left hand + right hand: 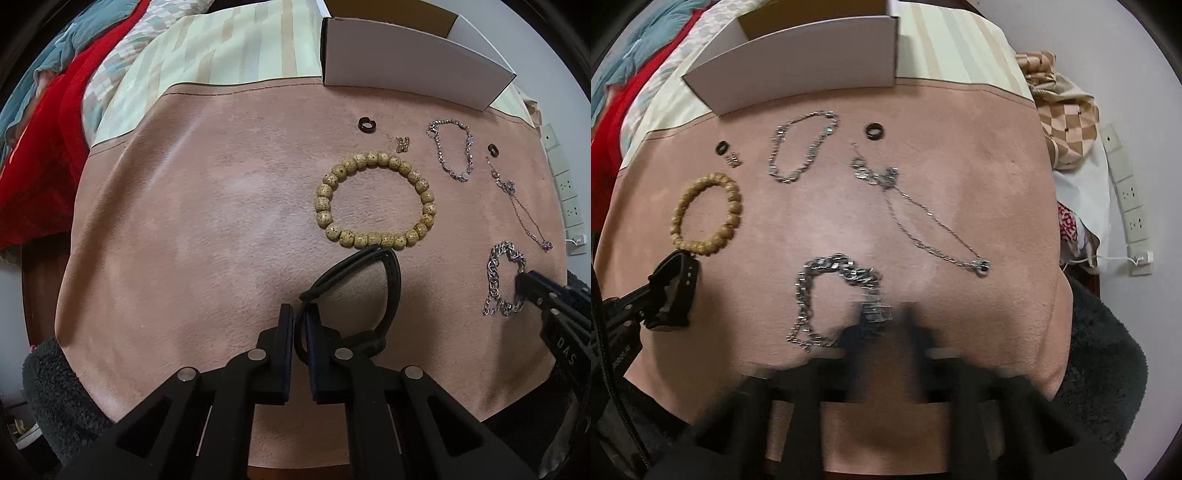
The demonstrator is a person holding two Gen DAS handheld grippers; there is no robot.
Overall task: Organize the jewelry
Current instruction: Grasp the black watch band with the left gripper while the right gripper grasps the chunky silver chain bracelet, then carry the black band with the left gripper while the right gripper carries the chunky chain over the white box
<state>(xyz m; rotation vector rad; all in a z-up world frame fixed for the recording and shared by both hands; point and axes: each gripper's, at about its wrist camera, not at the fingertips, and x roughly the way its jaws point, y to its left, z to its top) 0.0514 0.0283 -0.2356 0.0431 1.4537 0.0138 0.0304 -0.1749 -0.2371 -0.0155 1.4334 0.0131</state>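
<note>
Jewelry spread on pink cloth (pixel 184 221) before white box (pixel 406 62). My left hand-held gripper (pixel 301 325) pinches black band (pixel 391 280) beside beaded bracelet (pixel 375 201); my right hand-held gripper (pixel 886 325), blurred, closes on chunky silver chain (pixel 827 269).

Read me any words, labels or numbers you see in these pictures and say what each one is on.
"DAS" – pale letters on the right gripper's black body, at the edge of the left wrist view; the word may run on out of sight.
Pale lettering on the left gripper's body in the right wrist view – too small and blurred to read.
White box, jewelry, cloth: no text visible.
</note>
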